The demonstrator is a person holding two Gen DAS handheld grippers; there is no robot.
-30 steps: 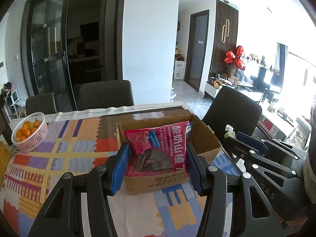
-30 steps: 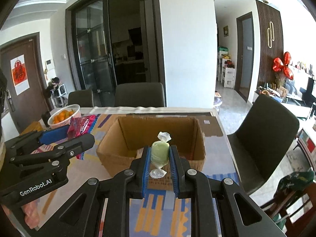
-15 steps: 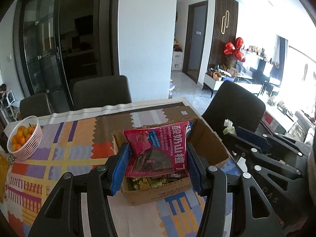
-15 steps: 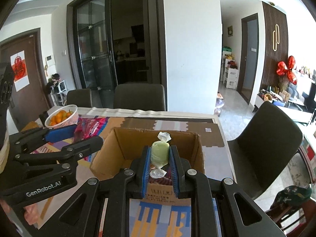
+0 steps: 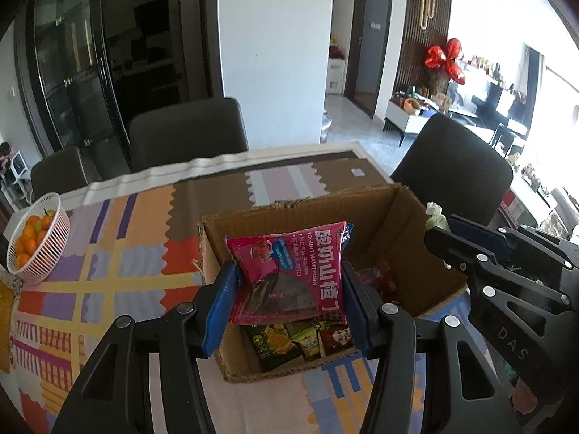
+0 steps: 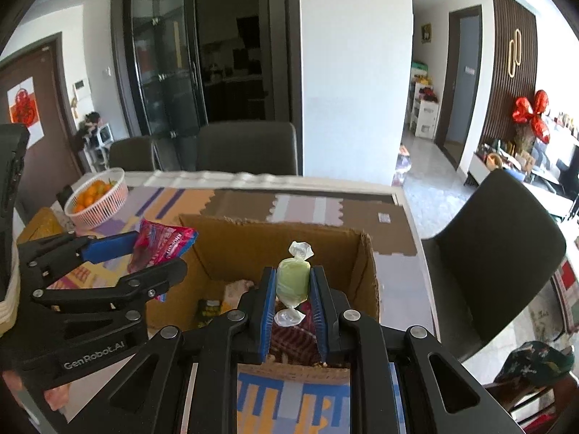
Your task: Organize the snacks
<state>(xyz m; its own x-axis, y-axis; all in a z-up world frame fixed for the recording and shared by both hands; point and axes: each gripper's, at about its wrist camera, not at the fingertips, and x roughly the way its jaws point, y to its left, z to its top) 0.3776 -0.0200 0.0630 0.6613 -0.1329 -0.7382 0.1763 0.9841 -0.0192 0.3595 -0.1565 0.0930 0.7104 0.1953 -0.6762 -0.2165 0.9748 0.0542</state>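
The pink packet (image 5: 287, 275) sits upright between the blue pads of the left tool (image 5: 289, 302), clamped across its width, its long axis running up and away from the tool toward the far wall of the box (image 5: 365, 206). It hangs over the near-left part of the open box, above a few small packs already lying on the bottom. The green candy (image 6: 292, 282) is pinched at its middle in the right tool (image 6: 292, 302), whose jaws stand narrow, its twisted ends pointing up and down (so its long axis also runs along the fingers). It hangs over the near-right part of the same box. Both snacks lie straight above the opening, so, I judge, the coming move is simply downward and a release; neither hand looks clearly nearer. The box rests on the patterned cloth of the desk (image 5: 119, 253), with a basket of oranges (image 5: 36, 238) well apart at the left.
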